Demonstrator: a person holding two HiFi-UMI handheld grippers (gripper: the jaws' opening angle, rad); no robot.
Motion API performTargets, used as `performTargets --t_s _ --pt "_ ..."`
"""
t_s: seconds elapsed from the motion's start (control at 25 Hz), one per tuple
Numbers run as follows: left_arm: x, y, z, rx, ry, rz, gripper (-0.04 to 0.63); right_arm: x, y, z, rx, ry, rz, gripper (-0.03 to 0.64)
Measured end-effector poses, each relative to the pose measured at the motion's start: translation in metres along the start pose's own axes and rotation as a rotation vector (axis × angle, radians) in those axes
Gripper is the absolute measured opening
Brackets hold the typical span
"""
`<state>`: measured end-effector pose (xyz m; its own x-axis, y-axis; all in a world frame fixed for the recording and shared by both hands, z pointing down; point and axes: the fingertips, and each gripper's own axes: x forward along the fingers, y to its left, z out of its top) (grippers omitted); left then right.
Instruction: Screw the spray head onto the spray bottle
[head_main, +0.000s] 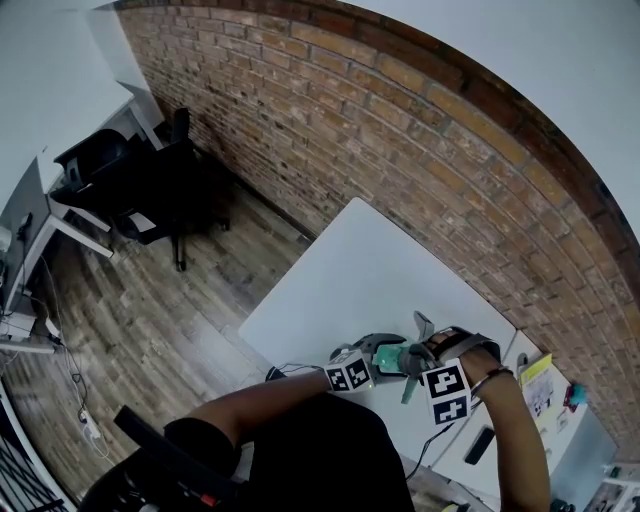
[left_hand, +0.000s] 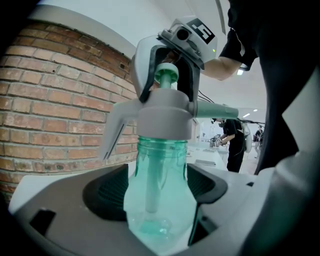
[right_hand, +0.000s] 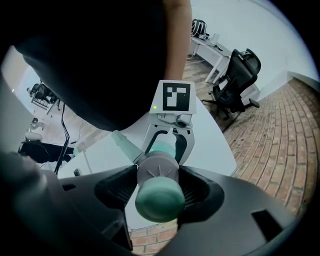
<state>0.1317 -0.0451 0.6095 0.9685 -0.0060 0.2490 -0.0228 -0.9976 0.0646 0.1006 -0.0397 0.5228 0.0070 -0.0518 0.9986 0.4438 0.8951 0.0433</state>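
Two tongs — left tongs (left_hand: 159, 189) clamping green spray bottle (left_hand: 161, 162), right tongs (right_hand: 158, 184) gripping spray head (right_hand: 156, 171)

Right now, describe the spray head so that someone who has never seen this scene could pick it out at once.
Over the white table beside the brick wall, the left gripper holds a clear green bottle upright. The spray head is the grey piece on that bottle's neck, clamped from above by the right gripper. Its trigger, side nozzle and round green cap set it apart.
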Motion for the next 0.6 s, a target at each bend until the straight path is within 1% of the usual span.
performTargets --t_s 0.12,0.28,0.4,0.6 --pt "0.0003 0.0003 -0.0015 0.002 -0.004 0.005 0.359 0.0010 -0.0012 0.0004 0.060 -0.019 -0.002 0.259" --pt "0.0000 0.0005 -0.0040 -0.005 0.003 0.008 0.359 0.0019 -0.0030 0.0001 0.167 -0.058 -0.009 0.259" --pt "-0.0002 -0.0003 -0.0043 -0.006 0.002 0.011 0.360 0.0010 -0.0019 0.0028 0.275 -0.096 0.004 0.259" --pt "-0.0009 0.0002 -0.0040 -0.006 -0.001 0.014 0.359 0.0009 -0.0061 0.0004 0.473 -0.128 0.006 0.259"
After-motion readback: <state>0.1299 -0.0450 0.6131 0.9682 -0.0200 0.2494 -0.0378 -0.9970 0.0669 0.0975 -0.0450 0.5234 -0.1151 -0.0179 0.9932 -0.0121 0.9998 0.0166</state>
